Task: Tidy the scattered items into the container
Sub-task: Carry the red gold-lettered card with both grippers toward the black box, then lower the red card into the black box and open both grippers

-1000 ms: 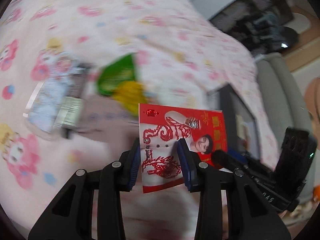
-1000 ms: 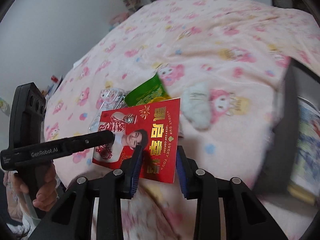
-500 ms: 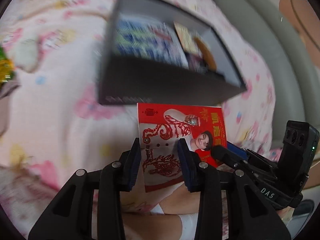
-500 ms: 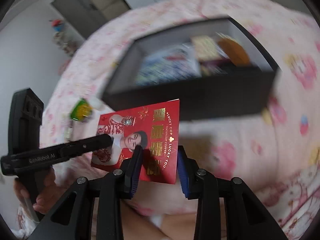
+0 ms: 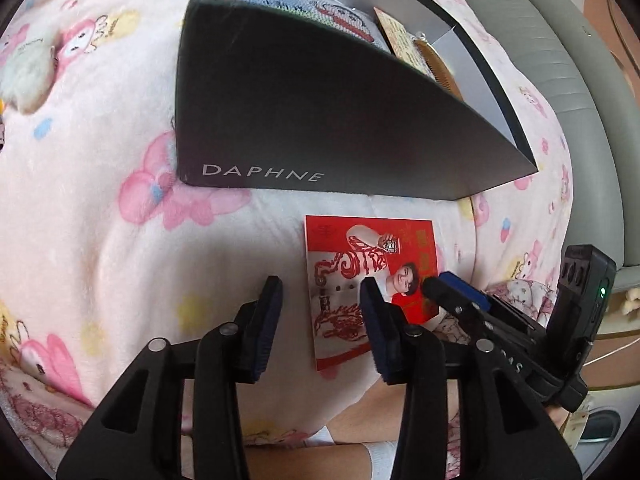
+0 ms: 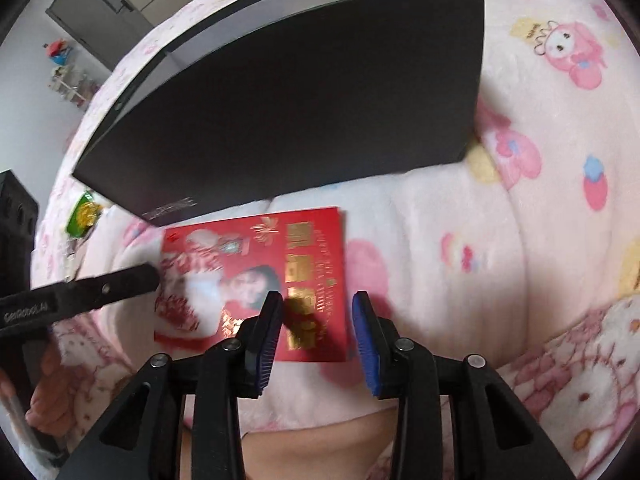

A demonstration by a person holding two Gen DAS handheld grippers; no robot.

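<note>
A: Red envelope (image 5: 362, 276) status?

B: Lower centre of both wrist views, on the pink blanket (image 5: 100, 220) just in front of the black box (image 5: 320, 120), not inside it. Looks like it's lying on the blanket, can't be sure it has fully settled

A: Claws?

B: Left claw (image 5: 320, 322) opening, released, envelope only overlaps its right pad. Right claw (image 6: 316, 332) also opening; envelope corner sits between the pads, no pressing seen

A: Why there?

B: My guess: dropped short of the box wall, needs regrasping and lifting over the rim. Box already holds a comb (image 5: 438, 66) and packets, upper right of the left view
</note>
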